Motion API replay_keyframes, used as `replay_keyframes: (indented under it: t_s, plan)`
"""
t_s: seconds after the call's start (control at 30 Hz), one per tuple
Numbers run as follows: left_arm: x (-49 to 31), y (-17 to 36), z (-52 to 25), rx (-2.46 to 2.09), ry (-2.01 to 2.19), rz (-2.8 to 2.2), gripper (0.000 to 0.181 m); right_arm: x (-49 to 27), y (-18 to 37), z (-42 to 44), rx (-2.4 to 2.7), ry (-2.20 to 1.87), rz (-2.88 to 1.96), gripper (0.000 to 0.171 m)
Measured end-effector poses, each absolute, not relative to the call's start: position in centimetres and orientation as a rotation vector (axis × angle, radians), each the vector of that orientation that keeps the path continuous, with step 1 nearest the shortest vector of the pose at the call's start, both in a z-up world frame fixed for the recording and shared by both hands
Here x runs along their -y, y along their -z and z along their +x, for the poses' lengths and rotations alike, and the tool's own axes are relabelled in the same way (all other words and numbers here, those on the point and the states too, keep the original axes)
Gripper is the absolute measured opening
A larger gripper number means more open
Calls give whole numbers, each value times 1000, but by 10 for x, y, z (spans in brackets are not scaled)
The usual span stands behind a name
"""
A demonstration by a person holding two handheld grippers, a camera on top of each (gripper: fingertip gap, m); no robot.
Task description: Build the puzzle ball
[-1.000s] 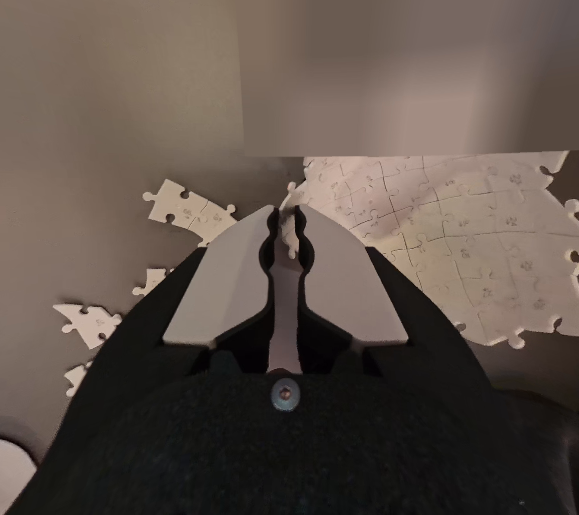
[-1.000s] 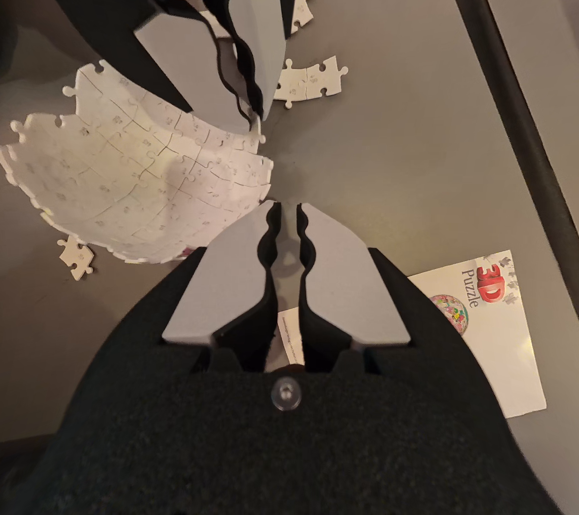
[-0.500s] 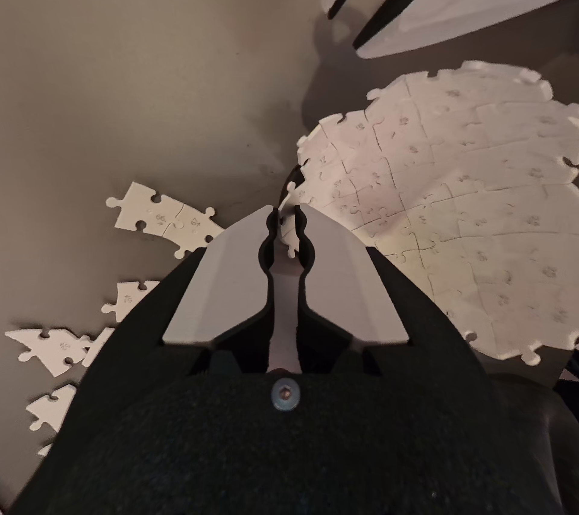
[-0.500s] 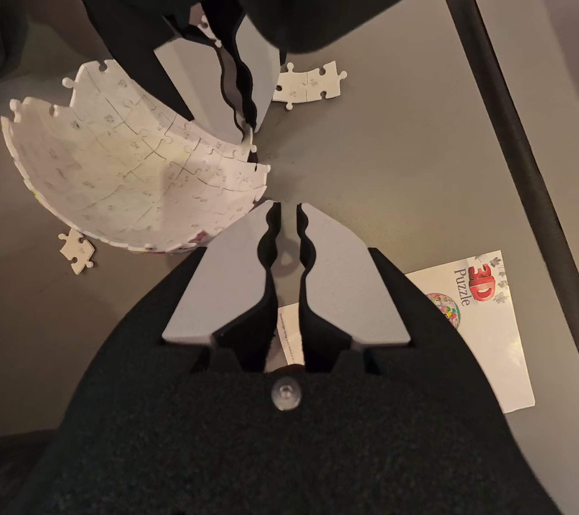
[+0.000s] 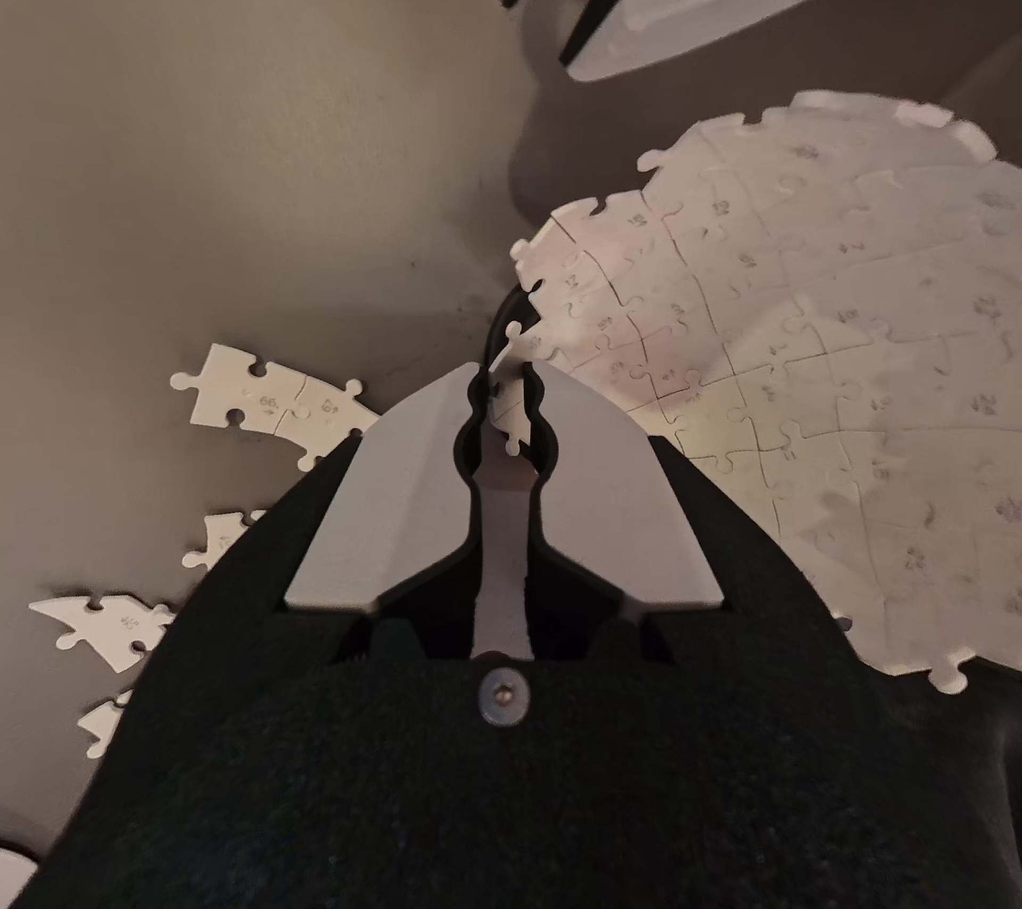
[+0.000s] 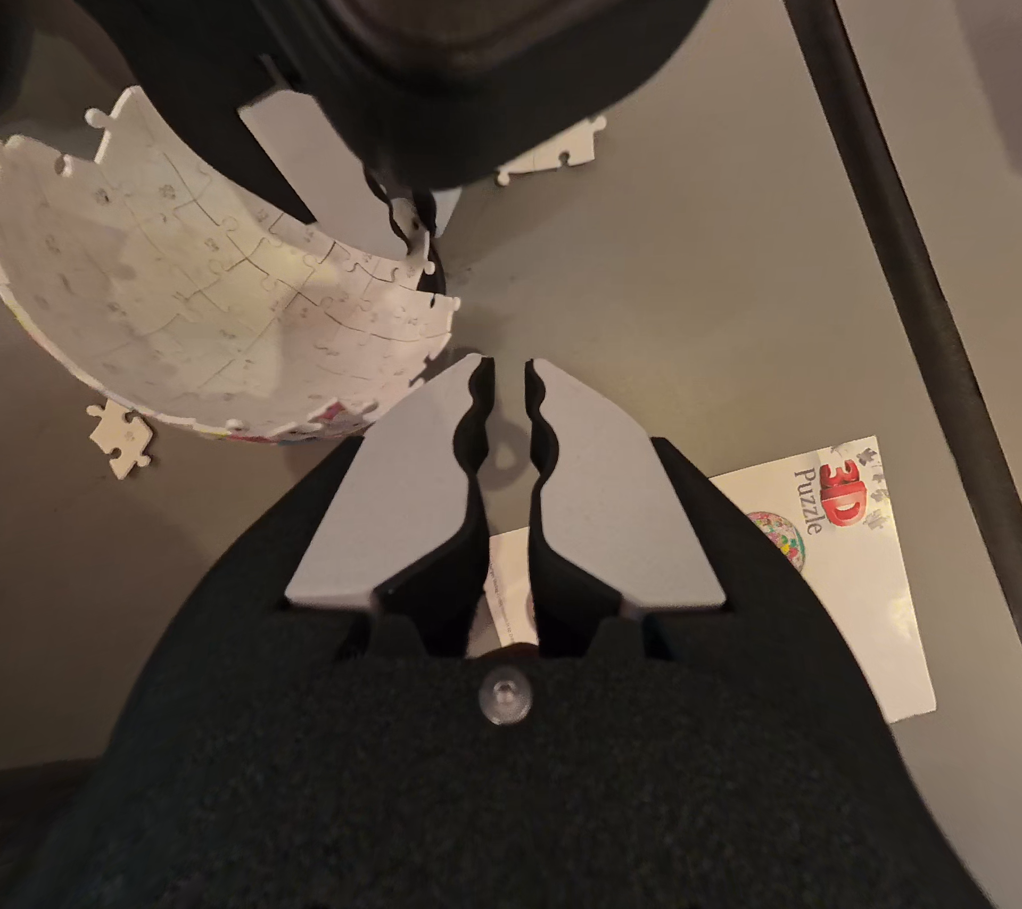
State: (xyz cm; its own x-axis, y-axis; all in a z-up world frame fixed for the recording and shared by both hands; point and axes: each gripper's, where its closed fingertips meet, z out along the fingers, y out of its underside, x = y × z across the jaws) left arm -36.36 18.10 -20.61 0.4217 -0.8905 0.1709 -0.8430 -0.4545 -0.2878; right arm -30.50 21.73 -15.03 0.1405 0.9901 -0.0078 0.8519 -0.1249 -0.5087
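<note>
The half-built puzzle ball (image 5: pixel 802 385) is a white curved shell of joined pieces, its hollow side facing me. My left gripper (image 5: pixel 504 371) is shut on a piece at the shell's rim and holds it over the grey table. In the right wrist view the shell (image 6: pixel 193 318) is at the left, with the left gripper (image 6: pixel 412 219) clamped on its rim from above. My right gripper (image 6: pixel 509 362) is empty, with only a narrow slit between its jaws, just right of the shell's edge. It also shows at the top of the left wrist view (image 5: pixel 533 33).
Loose white pieces lie on the table: a joined pair (image 5: pixel 271 401), singles at the left (image 5: pixel 110 628), another pair (image 6: pixel 553 152) and a single (image 6: pixel 119 434). A printed leaflet (image 6: pixel 846 578) lies under my right gripper. A black bar (image 6: pixel 885 219) runs along the table's right edge. The gap from one gripper's tips to the other's is roughly 9 centimetres.
The left gripper has tilted down and moved toward the right gripper, carrying the shell with it. The two grippers are now closer together. The right gripper's jaws have not changed.
</note>
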Motion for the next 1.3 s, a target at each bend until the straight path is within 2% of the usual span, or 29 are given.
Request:
replay_keyframes:
  t_s: [0.37, 0.67, 0.9, 1.07, 1.3]
  plan:
    - [-189, 184, -367, -1462, 532, -2445, 20, -225, 142, -328, 1730, -682, -1742, 7]
    - [-195, 173, -373, -1418, 492, -2428, 16, -227, 149, -327, 1741, -675, -1754, 7]
    - [-196, 182, -379, -1404, 468, -2493, 6, -224, 147, -326, 1760, -652, -1745, 7]
    - [-195, 183, -378, -1408, 468, -2498, 7, -220, 149, -329, 1790, -639, -1719, 8]
    - [-193, 189, -378, -1401, 495, -2533, 12, -211, 150, -341, 1817, -915, -1829, 14]
